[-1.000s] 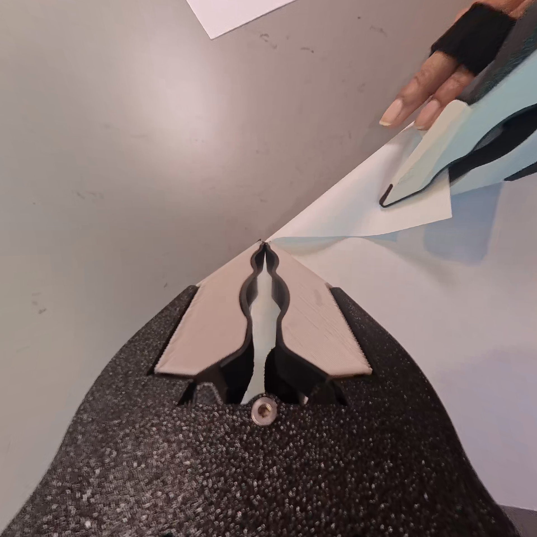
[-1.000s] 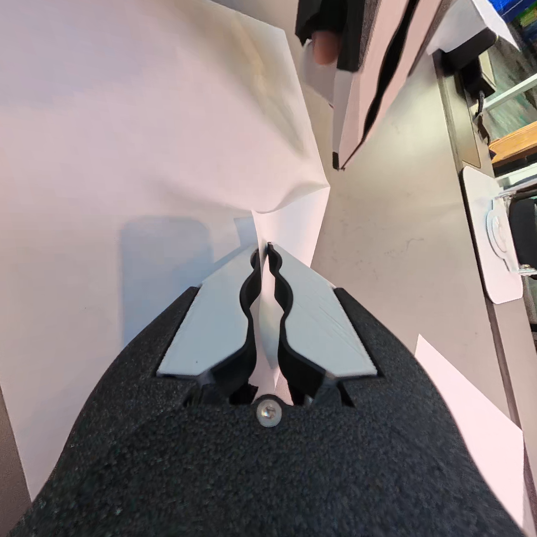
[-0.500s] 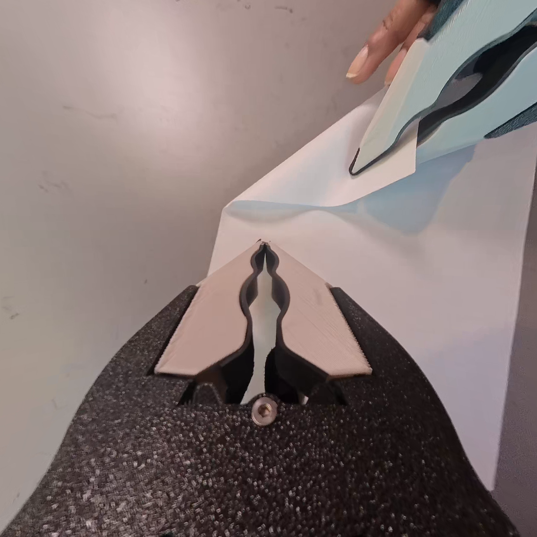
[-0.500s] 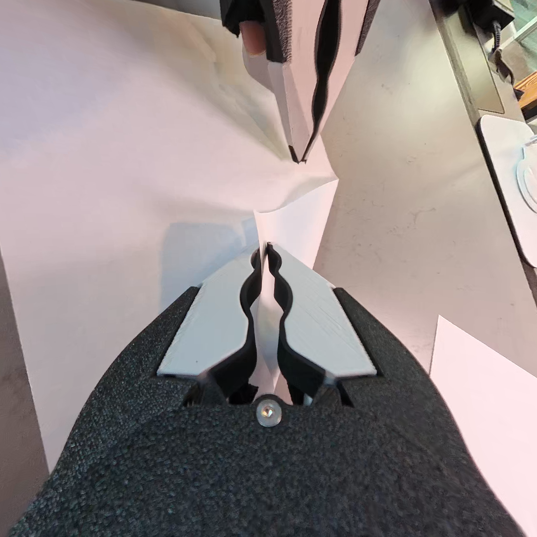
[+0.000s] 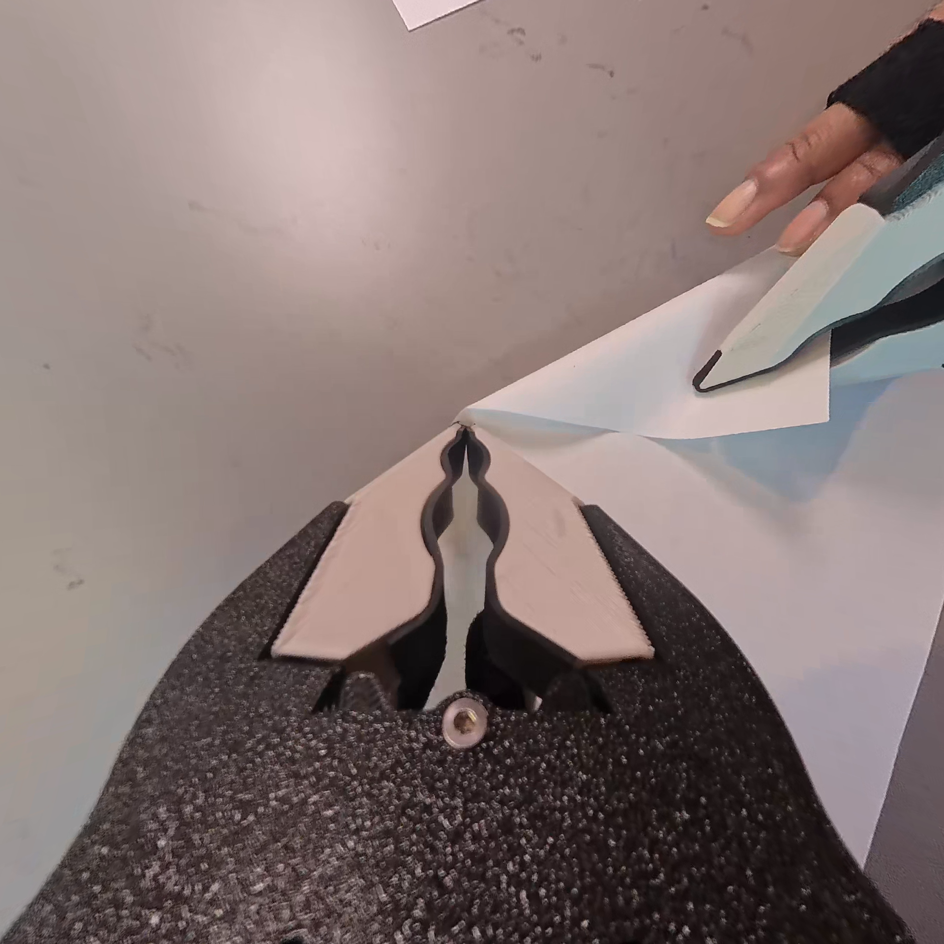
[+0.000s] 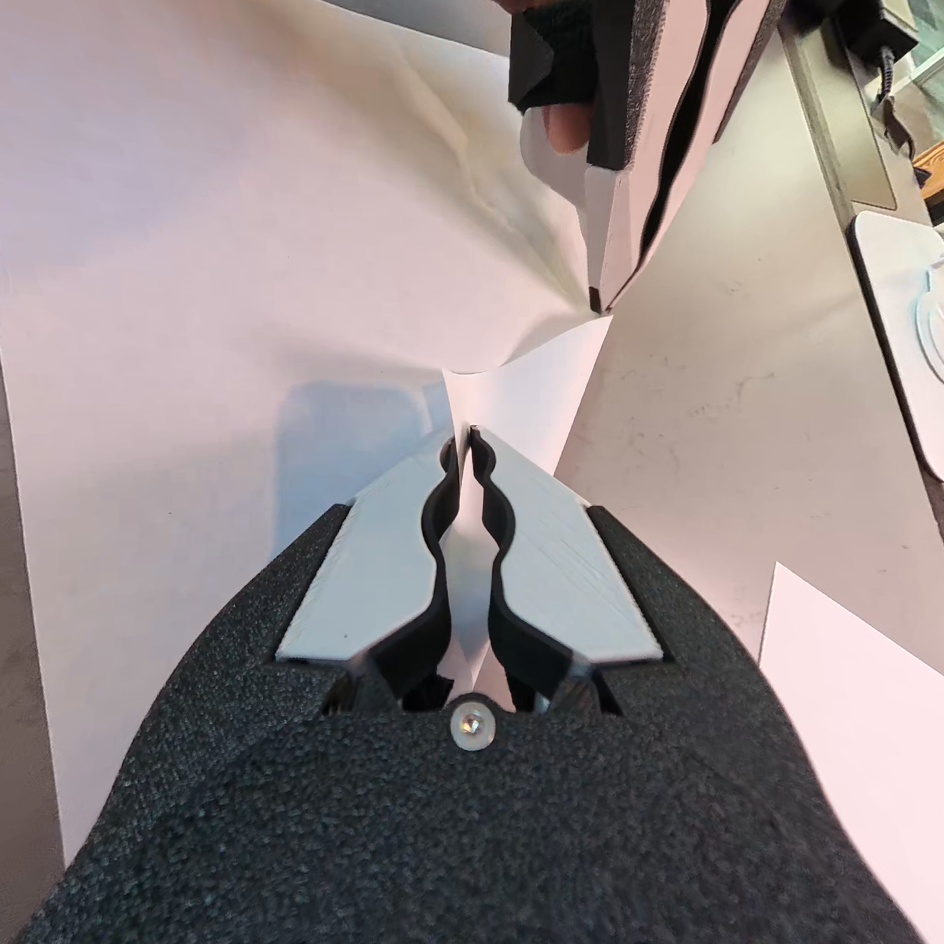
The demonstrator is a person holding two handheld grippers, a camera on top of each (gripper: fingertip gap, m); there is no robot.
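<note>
A white paper sheet (image 5: 689, 536) lies partly on the grey table (image 5: 255, 255). My left gripper (image 5: 462, 434), with beige fingers, is shut on the sheet's edge. My right gripper (image 5: 705, 378), pale blue, shows at the upper right of the left wrist view, shut on a lifted, folded-over corner of the same sheet. In the right wrist view my right gripper (image 6: 467, 434) pinches a raised flap of the sheet (image 6: 230, 255). The left gripper (image 6: 600, 304) is at the top right there, its tip on the sheet's curled edge. A gloved hand (image 5: 766, 189) holds the right gripper.
A second white sheet (image 6: 843, 715) lies at the lower right of the right wrist view, and another sheet's corner (image 5: 434, 10) is at the top of the left wrist view. A white flat pad (image 6: 899, 332) and a black cable plug (image 6: 858, 30) sit by the table's far edge. The gap from one gripper's tips to the other's is roughly 9 cm.
Both grippers stay shut on the sheet. The left gripper swung in over the sheet half a second ago and is back at its edge, and the sheet between them is pulled more taut.
</note>
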